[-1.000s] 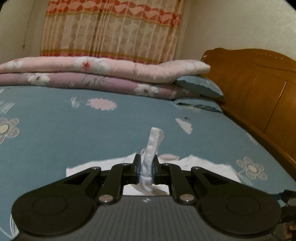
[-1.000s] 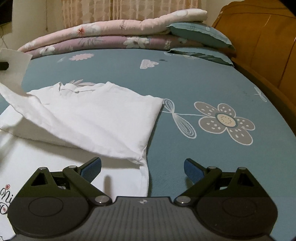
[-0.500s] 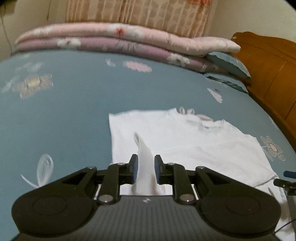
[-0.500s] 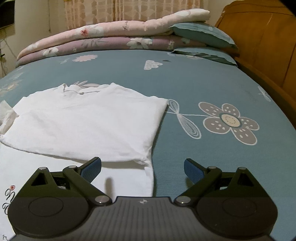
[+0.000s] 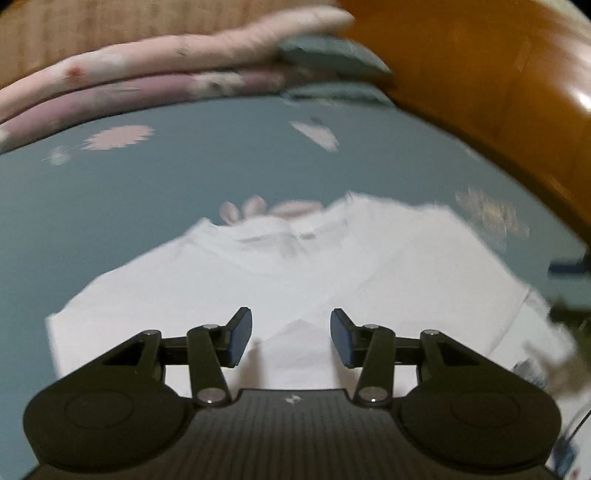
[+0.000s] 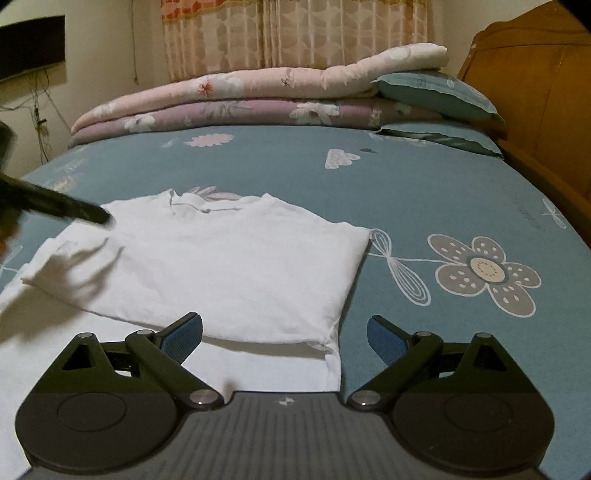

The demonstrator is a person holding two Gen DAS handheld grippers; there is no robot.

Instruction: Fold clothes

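A white T-shirt (image 6: pixel 221 266) lies on the blue flowered bedsheet (image 6: pixel 424 192), its sides folded in over the body and its collar toward the far side. It also shows in the left wrist view (image 5: pixel 295 273), blurred. My left gripper (image 5: pixel 291 341) is open and empty just above the shirt's lower middle; its dark finger (image 6: pixel 55 203) shows at the left of the right wrist view. My right gripper (image 6: pixel 284 338) is open and empty, low over the shirt's near right edge.
Folded pink and purple quilts (image 6: pixel 258 99) and teal pillows (image 6: pixel 436 96) are stacked at the far side of the bed. A wooden headboard (image 6: pixel 535 92) runs along the right. A curtain (image 6: pixel 295 33) hangs behind.
My left gripper carried the pinched sleeve over the shirt, laid it down, opened and let go. It then swung toward the shirt's middle. My right gripper stayed open, almost still.
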